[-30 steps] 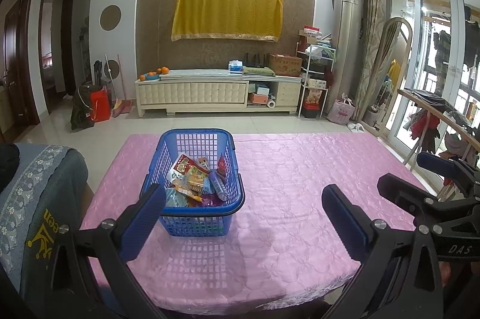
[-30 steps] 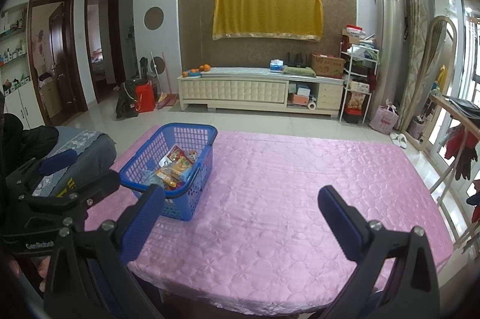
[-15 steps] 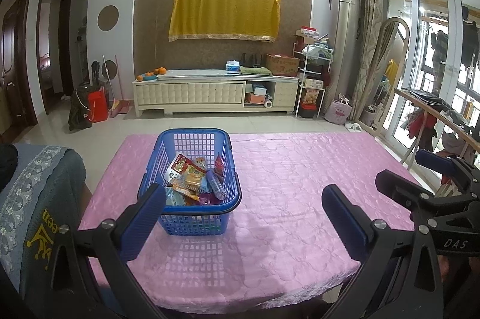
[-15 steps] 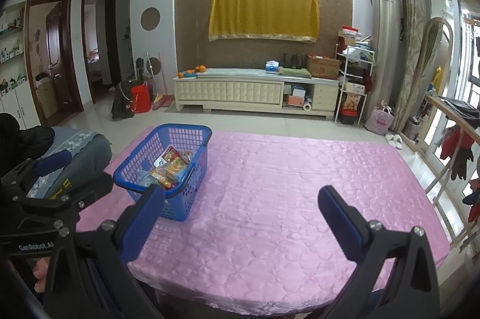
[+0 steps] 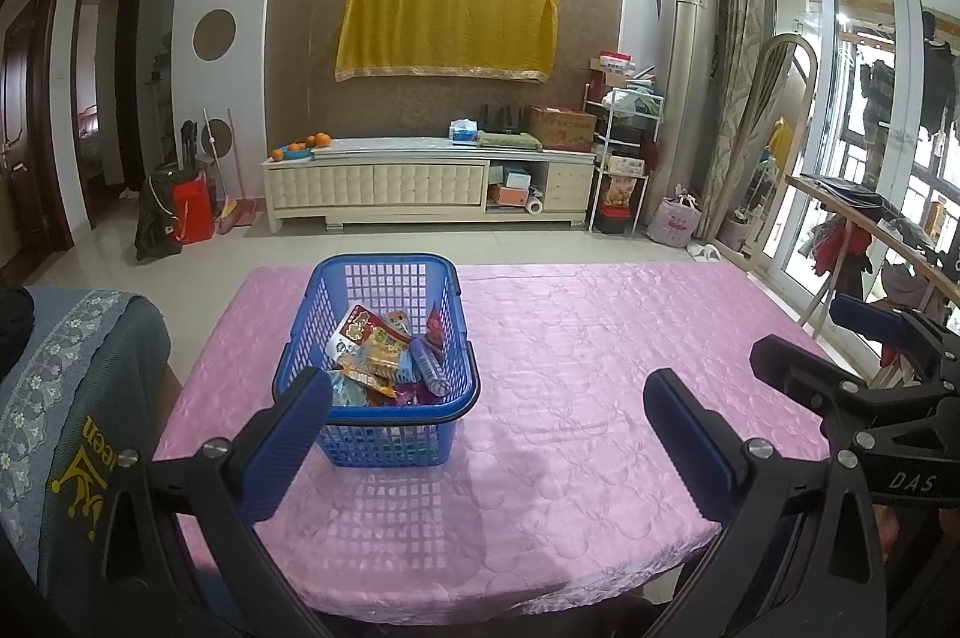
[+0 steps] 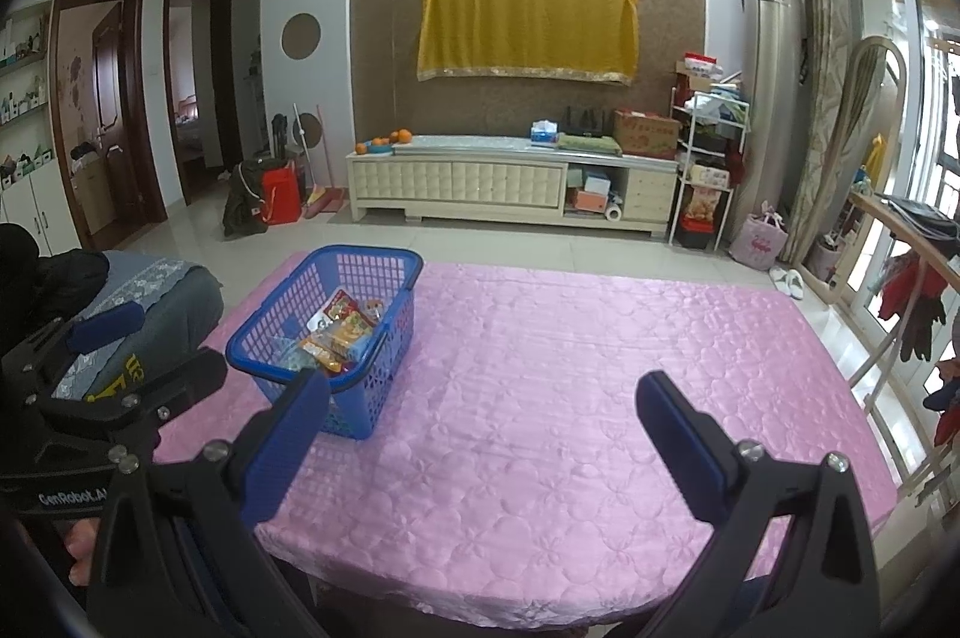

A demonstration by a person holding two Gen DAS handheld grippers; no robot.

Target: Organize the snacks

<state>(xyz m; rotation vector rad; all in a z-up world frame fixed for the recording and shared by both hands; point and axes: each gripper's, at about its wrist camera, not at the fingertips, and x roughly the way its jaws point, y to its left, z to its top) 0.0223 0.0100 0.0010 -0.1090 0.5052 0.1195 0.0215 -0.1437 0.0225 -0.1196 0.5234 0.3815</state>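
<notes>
A blue plastic basket (image 5: 384,278) stands on the left part of the pink table (image 5: 600,374). It holds several snack packets (image 5: 384,356). My left gripper (image 5: 486,440) is open and empty, above the table's near edge, just short of the basket. My right gripper (image 6: 480,434) is open and empty, to the right of the basket (image 6: 384,332), over the table (image 6: 600,368). The snack packets (image 6: 342,332) show in the right wrist view too. Each gripper appears at the edge of the other's view.
A chair back with a grey-blue cover (image 5: 72,398) stands at the table's left side. A wooden rail with hanging clothes (image 5: 858,230) runs along the right. A TV cabinet (image 5: 420,182) stands at the far wall.
Both views have shifted slightly; the basket sits a little lower and nearer in the frames. Both grippers stay open and empty.
</notes>
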